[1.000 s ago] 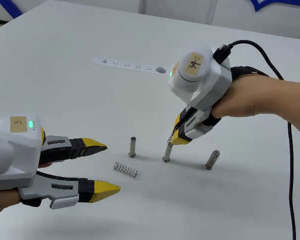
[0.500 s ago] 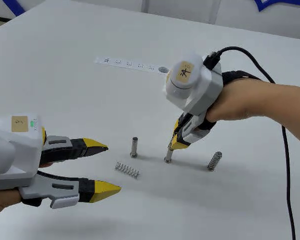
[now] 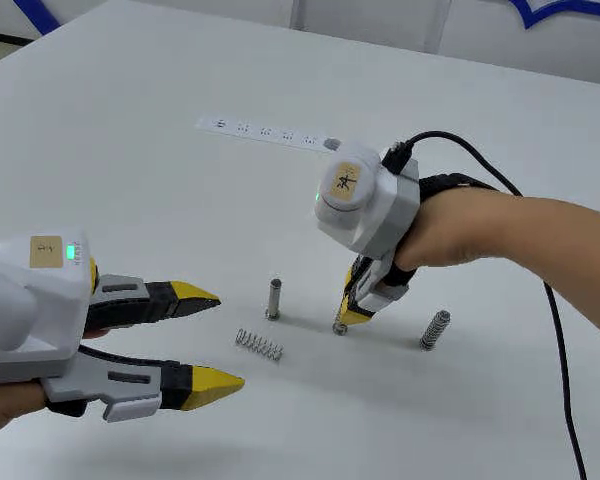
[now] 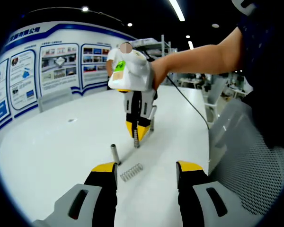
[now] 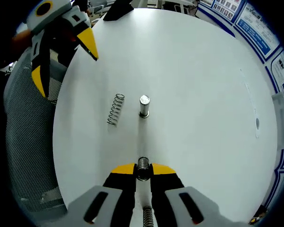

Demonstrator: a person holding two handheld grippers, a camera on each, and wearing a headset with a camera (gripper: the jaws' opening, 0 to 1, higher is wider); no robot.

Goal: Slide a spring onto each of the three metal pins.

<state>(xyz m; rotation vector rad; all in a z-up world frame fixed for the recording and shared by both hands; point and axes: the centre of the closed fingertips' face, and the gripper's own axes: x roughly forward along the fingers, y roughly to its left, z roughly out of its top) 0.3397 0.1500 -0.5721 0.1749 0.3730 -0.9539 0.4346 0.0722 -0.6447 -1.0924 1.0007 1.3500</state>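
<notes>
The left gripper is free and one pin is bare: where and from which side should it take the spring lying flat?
Grip the loose spring at mid-length, jaws across its coils. It lies flat on its side beside the bare pin, so come from above, one jaw on each side of its long axis. The open left gripper is close. Squeeze lightly; the thin coils may roll.

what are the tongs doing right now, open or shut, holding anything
left tongs: open, holding nothing
right tongs: shut on a spring
</notes>
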